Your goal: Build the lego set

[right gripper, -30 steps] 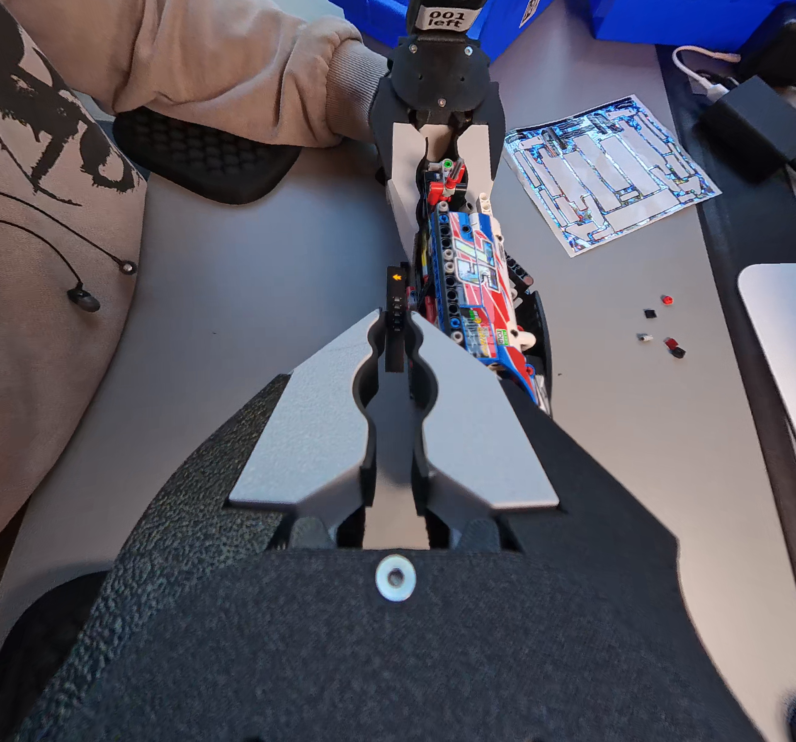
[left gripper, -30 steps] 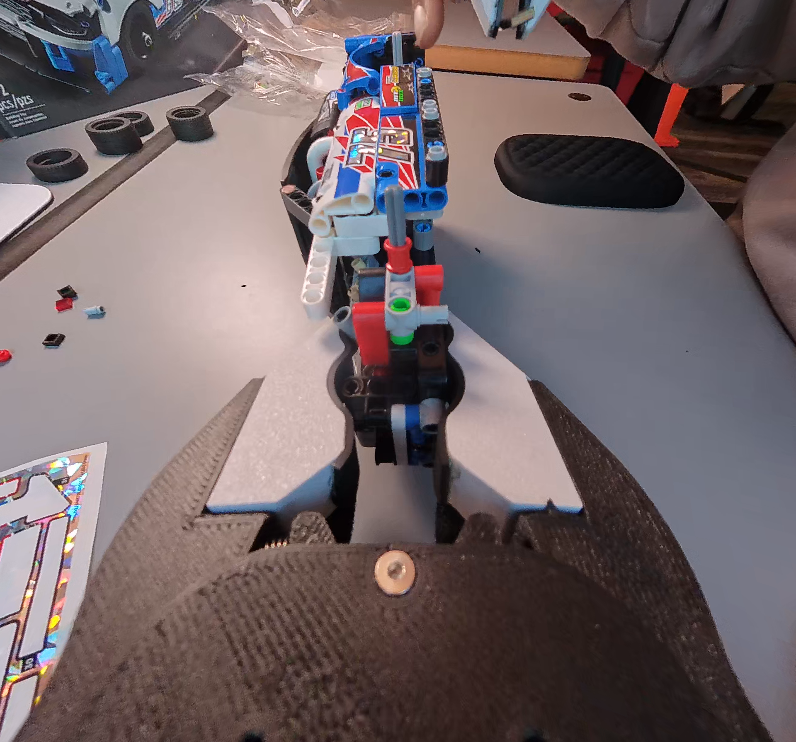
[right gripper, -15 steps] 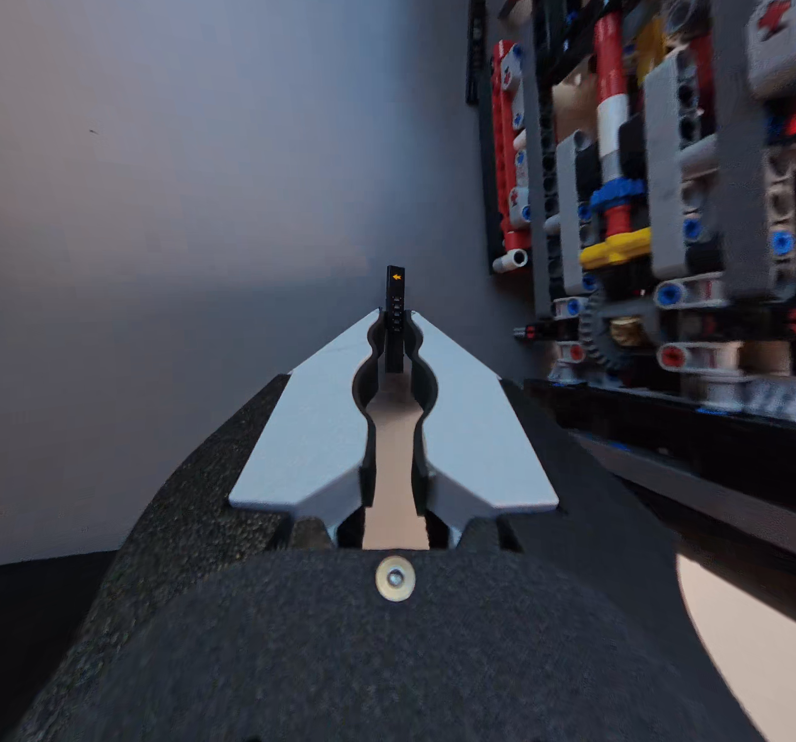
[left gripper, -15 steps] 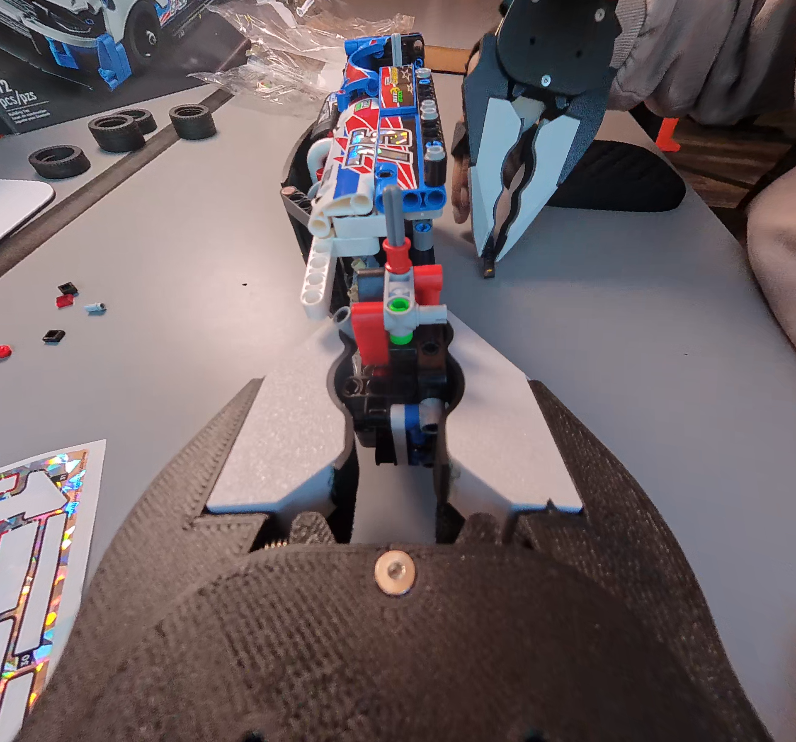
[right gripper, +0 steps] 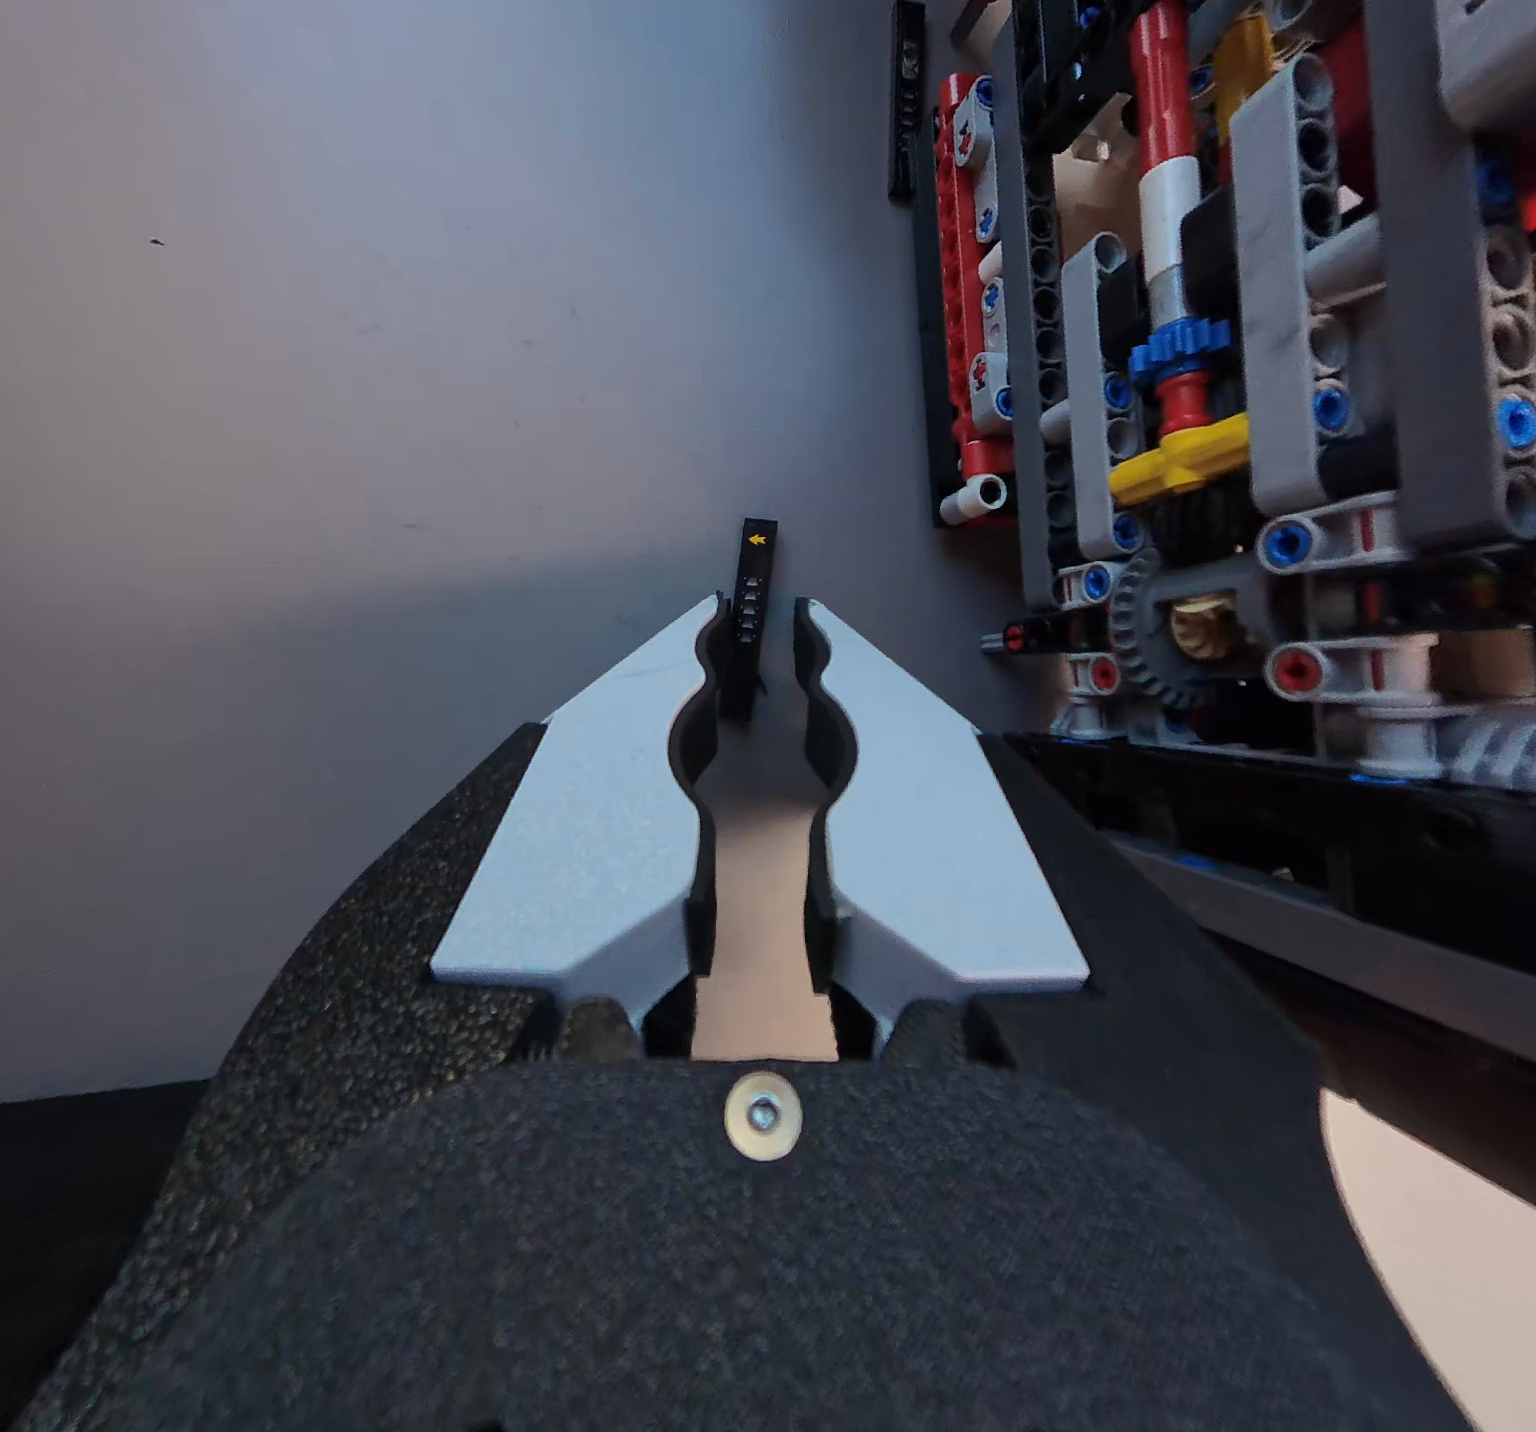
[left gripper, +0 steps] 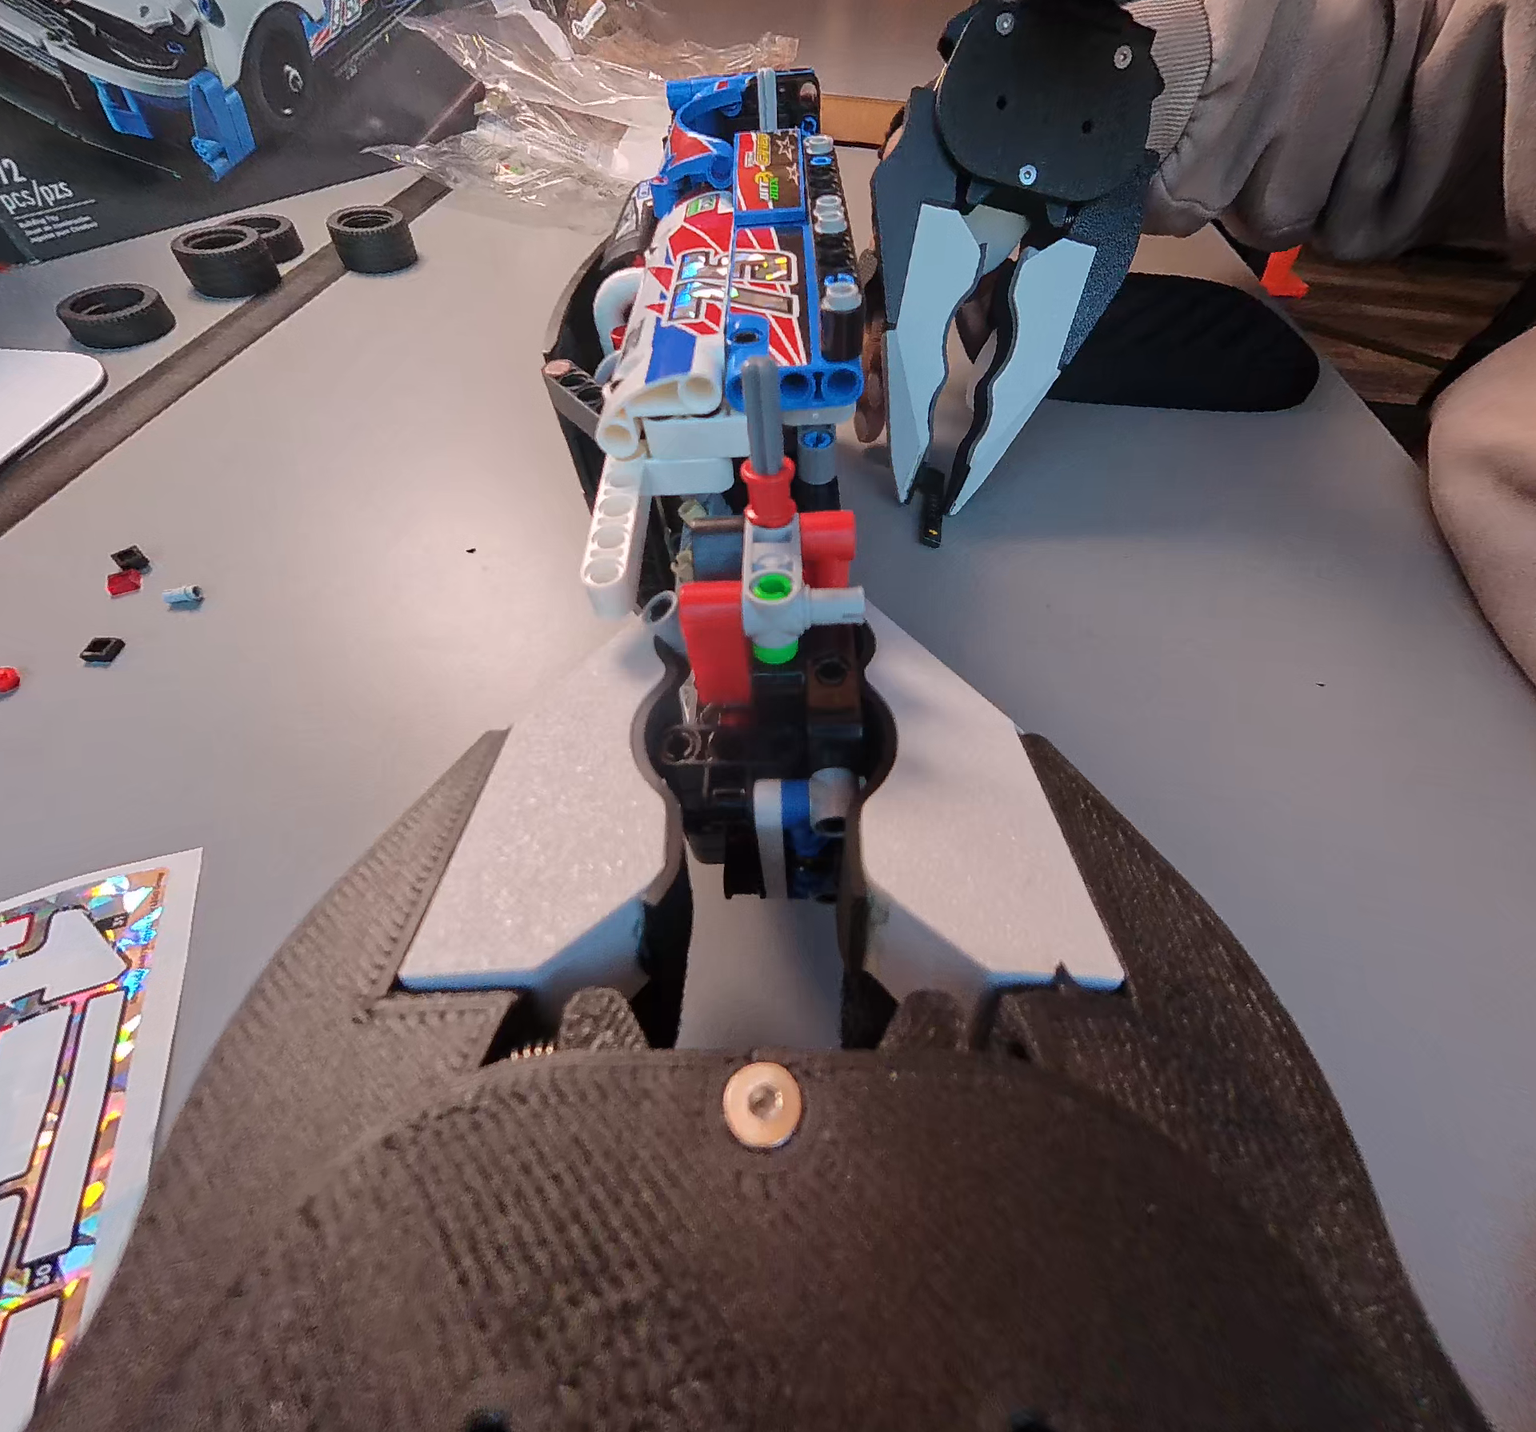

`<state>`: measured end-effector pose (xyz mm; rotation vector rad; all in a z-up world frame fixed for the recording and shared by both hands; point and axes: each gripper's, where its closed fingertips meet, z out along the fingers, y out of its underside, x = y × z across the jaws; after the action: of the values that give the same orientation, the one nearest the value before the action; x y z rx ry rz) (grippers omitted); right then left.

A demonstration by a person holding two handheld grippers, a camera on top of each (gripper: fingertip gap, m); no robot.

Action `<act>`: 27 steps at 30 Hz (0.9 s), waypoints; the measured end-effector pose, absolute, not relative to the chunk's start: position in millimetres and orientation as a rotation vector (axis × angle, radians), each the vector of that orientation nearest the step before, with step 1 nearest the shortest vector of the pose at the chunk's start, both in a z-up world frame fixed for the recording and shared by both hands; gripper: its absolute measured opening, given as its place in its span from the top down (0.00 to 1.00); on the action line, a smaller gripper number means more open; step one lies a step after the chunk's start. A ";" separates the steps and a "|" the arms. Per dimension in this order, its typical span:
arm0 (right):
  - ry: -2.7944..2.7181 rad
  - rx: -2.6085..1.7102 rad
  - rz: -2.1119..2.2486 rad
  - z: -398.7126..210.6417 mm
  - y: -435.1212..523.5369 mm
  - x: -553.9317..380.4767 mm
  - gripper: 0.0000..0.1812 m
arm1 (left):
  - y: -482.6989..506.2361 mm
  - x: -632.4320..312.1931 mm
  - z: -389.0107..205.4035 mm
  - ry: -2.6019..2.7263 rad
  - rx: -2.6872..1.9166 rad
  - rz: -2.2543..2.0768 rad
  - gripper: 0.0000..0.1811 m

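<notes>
The partly built lego car [left gripper: 748,270], blue, white and red with stickers, lies on its side on the grey table [left gripper: 332,436]. My left gripper [left gripper: 760,644] is shut on its near end. Its underside of grey beams and gears fills the right of the right wrist view [right gripper: 1247,312]. My right gripper [left gripper: 931,499] points down at the table just right of the car. Its jaws stand slightly apart [right gripper: 758,602]. A thin black lego piece [right gripper: 755,586] stands between them, leaning on the left finger, its end on the table [left gripper: 929,528].
Three black tyres [left gripper: 224,262] and the set's box [left gripper: 166,21] lie at the far left, with clear plastic bags [left gripper: 582,87] behind the car. Small loose pieces [left gripper: 125,577] and a shiny sticker sheet [left gripper: 66,1060] lie left. A black pad [left gripper: 1205,345] and a person's sleeve [left gripper: 1330,104] are at right.
My right gripper came down from above to the table beside the car with the black piece, then its jaws parted around the piece. The left gripper and the car have not moved.
</notes>
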<state>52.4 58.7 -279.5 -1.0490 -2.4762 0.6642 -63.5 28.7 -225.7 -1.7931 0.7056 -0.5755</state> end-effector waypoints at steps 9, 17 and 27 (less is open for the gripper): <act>-2.580 -1.021 0.710 -281.6 58.5 57.9 0.96 | 28.5 -63.5 -225.5 0.700 -1.793 -0.583 0.82; -2.660 -0.934 0.718 -281.9 56.8 61.9 0.97 | 28.4 -63.5 -225.6 0.699 -1.793 -0.586 0.82; -2.554 -0.961 0.895 -266.7 53.2 59.8 0.93 | 28.1 -63.0 -225.6 0.702 -1.791 -0.581 0.82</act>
<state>59.8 53.2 -266.7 -0.9611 -2.5539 0.8948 -63.0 28.1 -225.6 -1.7910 0.7022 -0.5813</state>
